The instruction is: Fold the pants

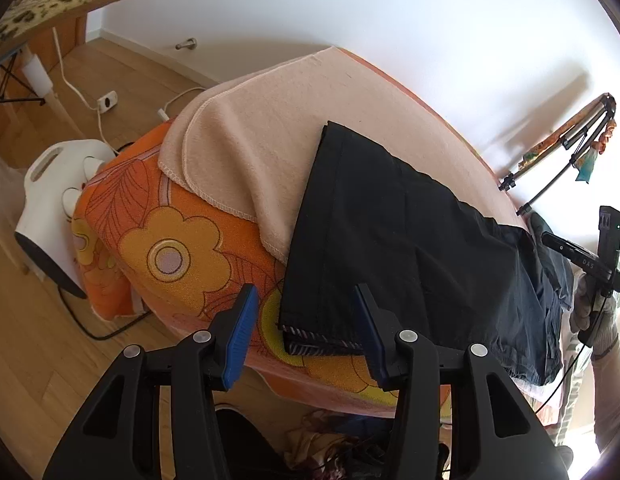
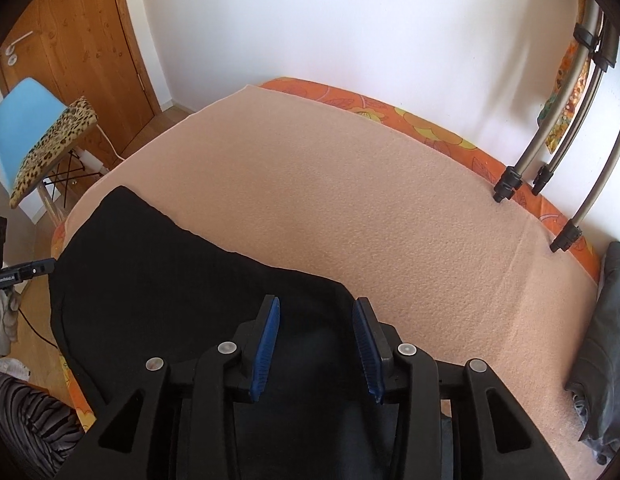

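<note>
Black pants (image 1: 394, 240) lie flat on blanket (image 1: 245, 152) over bed (image 1: 181, 248). Left tongs (image 1: 305, 336) spread at hem; right tongs (image 2: 316, 344) spread above pants, gripping nothing.

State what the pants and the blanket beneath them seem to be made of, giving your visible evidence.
Pants: probably thin woven fabric, matte black; fine creases and stitched seams show. Blanket: looks like fleece or soft wool, peach, with a nubbly surface and stitched edge.

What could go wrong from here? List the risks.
The hems of the black pants hang near the bed's edge, so a loose pinch by the open left gripper may drag them off. The right gripper, open above the fabric, could bunch the pink blanket underneath.
</note>
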Demonstrator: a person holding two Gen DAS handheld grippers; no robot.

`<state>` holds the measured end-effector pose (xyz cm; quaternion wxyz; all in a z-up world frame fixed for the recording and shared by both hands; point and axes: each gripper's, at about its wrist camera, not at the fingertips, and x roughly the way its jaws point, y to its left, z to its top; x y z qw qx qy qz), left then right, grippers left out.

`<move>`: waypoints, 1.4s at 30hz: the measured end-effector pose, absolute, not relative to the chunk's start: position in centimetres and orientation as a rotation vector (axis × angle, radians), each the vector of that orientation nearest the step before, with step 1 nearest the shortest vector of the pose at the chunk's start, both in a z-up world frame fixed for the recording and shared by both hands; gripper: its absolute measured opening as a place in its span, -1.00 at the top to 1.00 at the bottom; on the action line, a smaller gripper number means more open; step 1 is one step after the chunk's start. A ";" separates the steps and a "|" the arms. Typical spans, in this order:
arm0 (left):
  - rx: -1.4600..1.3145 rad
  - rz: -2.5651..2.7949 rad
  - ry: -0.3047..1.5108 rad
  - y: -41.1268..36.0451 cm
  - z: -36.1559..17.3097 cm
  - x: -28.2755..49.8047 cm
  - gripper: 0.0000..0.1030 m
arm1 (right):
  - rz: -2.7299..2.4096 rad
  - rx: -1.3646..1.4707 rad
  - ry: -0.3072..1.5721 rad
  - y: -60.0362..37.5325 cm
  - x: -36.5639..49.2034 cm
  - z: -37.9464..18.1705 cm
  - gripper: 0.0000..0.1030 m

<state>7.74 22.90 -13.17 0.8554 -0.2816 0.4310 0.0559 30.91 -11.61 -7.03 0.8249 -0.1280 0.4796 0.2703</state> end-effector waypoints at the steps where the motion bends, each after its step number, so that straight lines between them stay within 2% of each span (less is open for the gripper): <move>1: -0.582 0.132 0.898 22.7 -13.1 7.7 0.09 | 0.599 -0.276 1.015 -10.8 30.2 -6.6 0.22; 9: -0.472 0.196 0.858 20.3 -13.1 7.7 0.09 | 0.771 -0.261 1.071 -1.7 27.1 -5.1 0.21; 10: -0.467 0.200 0.848 20.3 -13.2 7.6 0.09 | 0.788 -0.259 1.080 -0.4 26.9 -5.0 0.17; 13: -0.471 0.196 0.816 20.3 -13.4 7.1 0.09 | 0.822 -0.266 1.103 3.6 26.2 -5.0 -0.08; 17: -0.519 0.176 0.762 20.7 -13.6 6.6 0.10 | 0.870 -0.266 1.162 9.6 25.7 -5.7 -0.11; 22: -0.560 0.159 0.716 21.0 -14.1 6.2 0.53 | 0.875 -0.290 1.274 17.3 25.4 -8.7 -0.12; 25: -0.604 0.148 0.687 21.6 -14.5 5.7 0.69 | 0.859 -0.306 1.351 21.2 25.2 -11.1 -0.12; 32: -0.622 0.107 0.641 21.8 -14.7 5.2 0.71 | 0.737 -0.445 1.433 27.8 24.7 -15.6 -0.12; 42: -0.620 0.068 0.616 22.0 -14.4 4.7 0.71 | 0.623 -0.512 1.465 28.8 24.8 -16.8 -0.12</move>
